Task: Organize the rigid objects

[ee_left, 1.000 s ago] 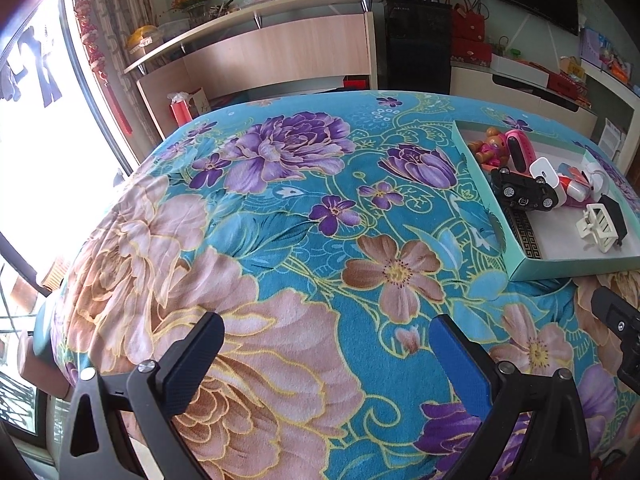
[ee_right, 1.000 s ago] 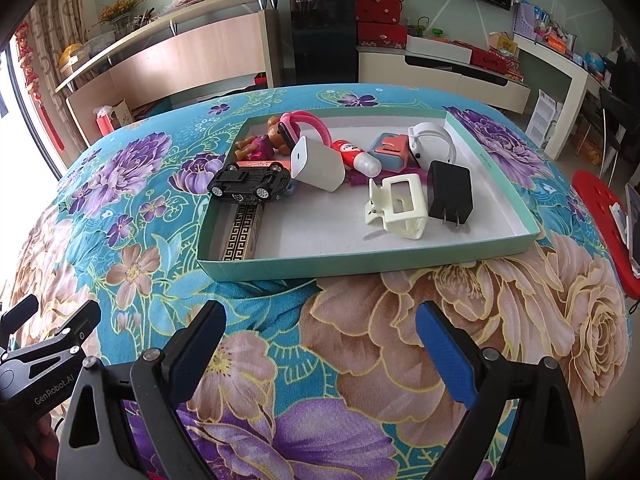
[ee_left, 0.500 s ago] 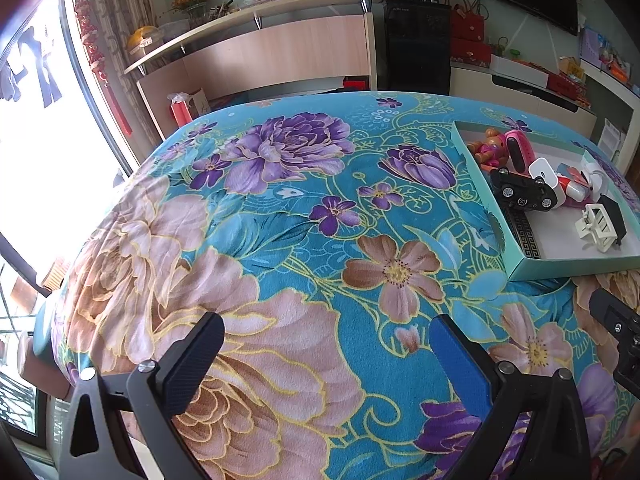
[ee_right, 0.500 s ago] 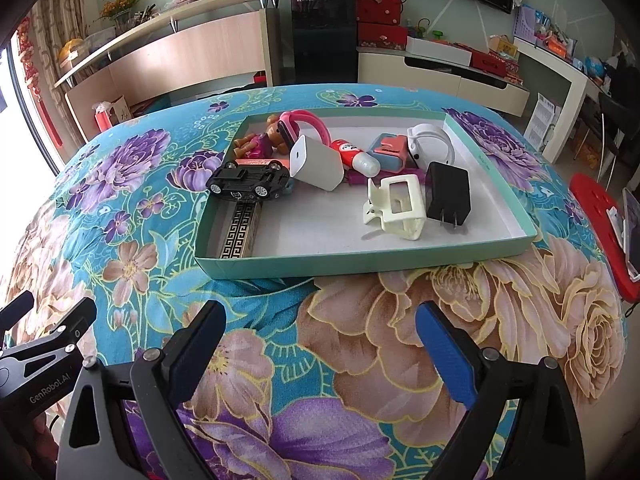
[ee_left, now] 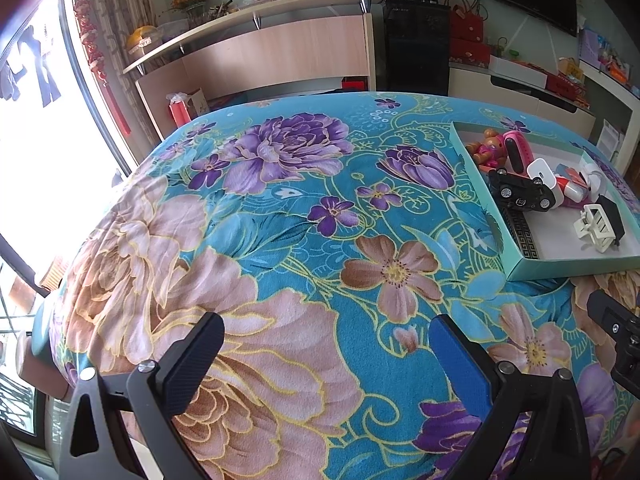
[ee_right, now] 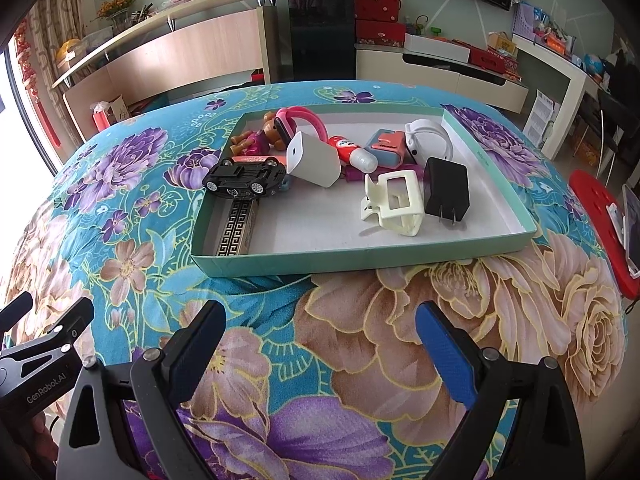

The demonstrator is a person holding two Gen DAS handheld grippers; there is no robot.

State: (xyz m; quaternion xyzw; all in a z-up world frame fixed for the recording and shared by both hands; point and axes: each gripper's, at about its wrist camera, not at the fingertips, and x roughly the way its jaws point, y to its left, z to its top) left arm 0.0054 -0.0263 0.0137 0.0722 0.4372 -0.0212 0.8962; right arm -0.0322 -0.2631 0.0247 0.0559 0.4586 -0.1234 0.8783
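Here, your floral turquoise tablecloth point(ee_right: 400, 340) is carrying the shallow teal cardboard tray point(ee_right: 360, 258), which is holding every item. Your right gripper point(ee_right: 320, 344) and left gripper point(ee_left: 326, 354) are hovering wide open and empty, near the tray's front. Inside the tray, a black toy car point(ee_right: 244, 178) is lying at the left, and a cream plastic hair claw point(ee_right: 394, 202) is touching a black charger plug point(ee_right: 446, 190).
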